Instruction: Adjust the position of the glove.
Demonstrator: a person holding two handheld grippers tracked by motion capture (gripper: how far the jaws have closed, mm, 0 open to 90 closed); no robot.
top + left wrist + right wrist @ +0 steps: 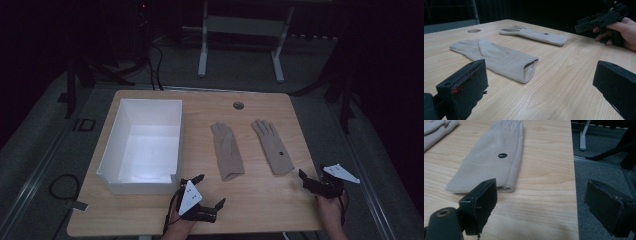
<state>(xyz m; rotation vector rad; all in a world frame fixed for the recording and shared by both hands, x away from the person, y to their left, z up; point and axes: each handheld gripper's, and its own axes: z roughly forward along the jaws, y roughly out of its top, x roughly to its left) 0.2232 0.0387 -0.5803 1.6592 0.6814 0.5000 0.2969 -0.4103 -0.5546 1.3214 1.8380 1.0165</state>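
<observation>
While both tongs (210,191) (306,180) gape empty, two gloves (227,151) (272,146), one white bin (142,145).

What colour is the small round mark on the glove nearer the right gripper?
Black, on the beige right-hand glove; the small round mark shows best in the right gripper view.

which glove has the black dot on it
The right glove, the one nearer the right gripper. It bears a small black dot near its cuff; the left glove, by the white box, is plain.
</observation>
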